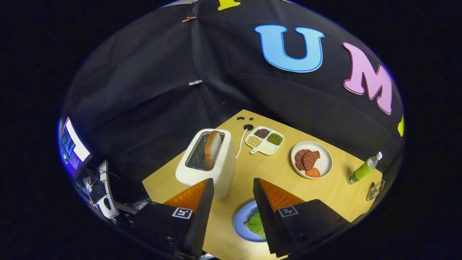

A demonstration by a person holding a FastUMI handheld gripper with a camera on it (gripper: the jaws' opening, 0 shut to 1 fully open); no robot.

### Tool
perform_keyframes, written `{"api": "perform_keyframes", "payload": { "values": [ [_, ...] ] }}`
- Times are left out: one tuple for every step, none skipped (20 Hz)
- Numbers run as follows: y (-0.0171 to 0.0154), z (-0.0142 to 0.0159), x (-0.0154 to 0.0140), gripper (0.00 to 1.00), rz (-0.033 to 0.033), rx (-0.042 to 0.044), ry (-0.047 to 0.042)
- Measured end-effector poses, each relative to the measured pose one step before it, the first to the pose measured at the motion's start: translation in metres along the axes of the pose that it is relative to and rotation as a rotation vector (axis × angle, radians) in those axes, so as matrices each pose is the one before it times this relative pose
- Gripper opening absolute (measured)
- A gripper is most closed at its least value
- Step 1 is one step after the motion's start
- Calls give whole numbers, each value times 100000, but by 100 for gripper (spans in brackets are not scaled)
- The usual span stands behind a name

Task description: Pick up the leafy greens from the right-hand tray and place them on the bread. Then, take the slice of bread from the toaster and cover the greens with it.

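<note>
Standing upright on edge in the toaster (205, 159), the bread slice (213, 148) lies beyond released tongs (232, 186).

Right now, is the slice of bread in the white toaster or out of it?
In: the brown-crusted bread slice stands upright in the white toaster's slot, beyond the open tongs.

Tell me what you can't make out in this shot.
- Blue plate, gripper view: the right finger hides its far side, so any bread under the leafy greens cannot be confirmed.
- Bread slice: its lower half sits inside the toaster.
- The gripper is open, holding nothing.
</note>
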State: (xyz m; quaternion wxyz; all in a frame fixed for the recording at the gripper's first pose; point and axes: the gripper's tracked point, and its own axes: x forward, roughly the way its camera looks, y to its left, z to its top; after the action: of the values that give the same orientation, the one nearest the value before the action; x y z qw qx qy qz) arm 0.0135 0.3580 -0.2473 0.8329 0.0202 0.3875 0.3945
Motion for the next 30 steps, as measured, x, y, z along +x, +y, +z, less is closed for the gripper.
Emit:
{"api": "perform_keyframes", "payload": {
  "values": [
    [882, 847, 1170, 70, 213, -355, -247],
    [936, 803, 1204, 70, 509, -521, -271],
    [884, 602, 1206, 70, 398, -395, 92],
    [853, 600, 1251, 70, 417, -412, 271],
    [685, 405, 1206, 70, -34, -671, 386],
    [396, 421, 1183, 70, -854, -957, 442],
    [343, 290, 1212, 70, -787, -882, 222],
    [347, 340, 1066, 70, -510, -982, 265],
    [50, 152, 1018, 70, -1209, -1373, 739],
    [-158, 115, 844, 70, -1871, -1211, 970],
    [-258, 186, 791, 69, -1784, -83, 1014],
    [-127, 235, 691, 69, -1413, 985, 760],
    [36, 178, 675, 69, -849, 1065, 492],
    [-108, -134, 419, 69, -1367, 474, 832],
    [-154, 11, 721, 69, -1719, 104, 1647],
    [-107, -110, 707, 69, -1284, -58, 1693],
    [-12, -321, 657, 69, -1068, 108, 1571],
    [-230, -508, 582, 62, -1835, 55, 2141],
    [-157, -234, 294, 55, -1152, 273, 1866],
    [108, -163, 419, 48, -44, 366, 1273],
    [142, -229, 300, 41, 283, 4, 831],
    [-6, -137, 194, 33, -93, -373, 763],
    [38, -149, 26, 28, 398, 70, 784],
    [68, -135, -85, 24, 953, 448, 27],
    [395, 280, -130, 20, 1636, 264, -223],
    [2, -90, -138, 19, 614, 3, 415],
    [-24, 61, -292, 16, 938, 525, -221],
    [-26, 169, -370, 16, 411, 778, -489],
    [-45, 225, -195, 16, 670, 925, -718],
    [-17, 386, -447, 16, 892, 1353, -1122]
  ]
}}
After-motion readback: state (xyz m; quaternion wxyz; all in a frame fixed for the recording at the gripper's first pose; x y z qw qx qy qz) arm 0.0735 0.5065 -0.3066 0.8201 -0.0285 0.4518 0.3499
